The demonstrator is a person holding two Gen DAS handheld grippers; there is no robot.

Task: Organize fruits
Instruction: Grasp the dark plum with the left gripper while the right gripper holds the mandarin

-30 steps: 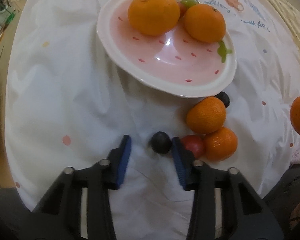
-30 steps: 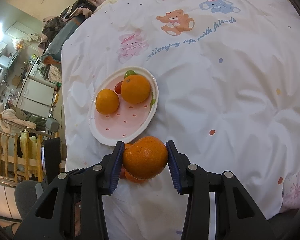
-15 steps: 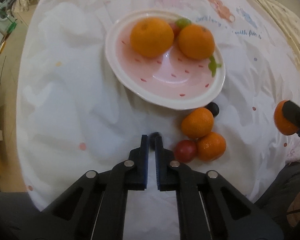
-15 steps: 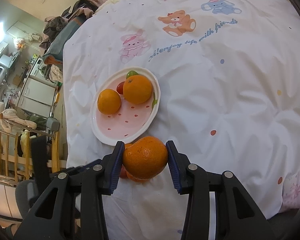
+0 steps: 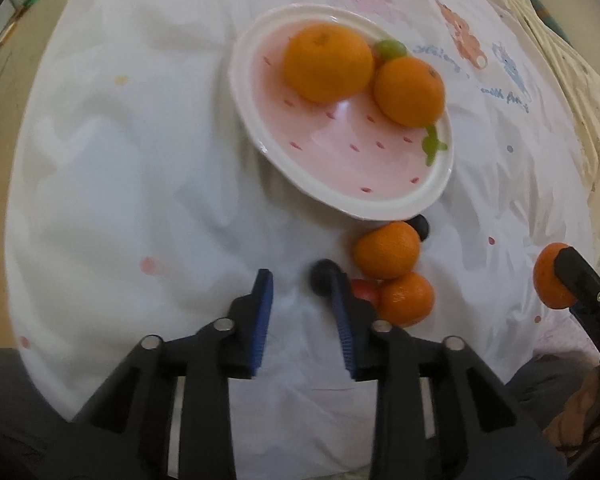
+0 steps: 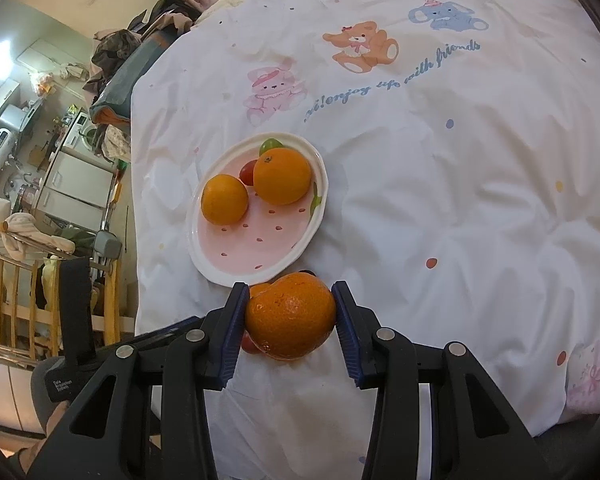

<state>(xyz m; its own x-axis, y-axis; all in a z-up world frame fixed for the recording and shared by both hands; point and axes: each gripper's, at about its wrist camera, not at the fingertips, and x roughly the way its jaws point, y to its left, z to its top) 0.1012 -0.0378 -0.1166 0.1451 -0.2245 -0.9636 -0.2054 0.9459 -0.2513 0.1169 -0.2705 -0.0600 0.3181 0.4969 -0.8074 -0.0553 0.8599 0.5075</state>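
The plate (image 5: pixel 384 204) looks like glazed ceramic, glossy enough that a white highlight is caught in the pink middle. It's laid on a bedsheet (image 5: pixel 140 168) of soft matt cloth, printed and wrinkled all over. The oranges (image 5: pixel 327 63) are covered in that dull, finely pitted peel, most clearly seen on the clamped orange (image 6: pixel 290 322). A smooth dark skin with a slight sheen is shown by the grape (image 5: pixel 321 278). The right gripper (image 6: pixel 290 320) is made of matt black plastic with ribbed blue pads (image 6: pixel 236 332) and shiny metal pins; same build on the left gripper (image 5: pixel 300 308).
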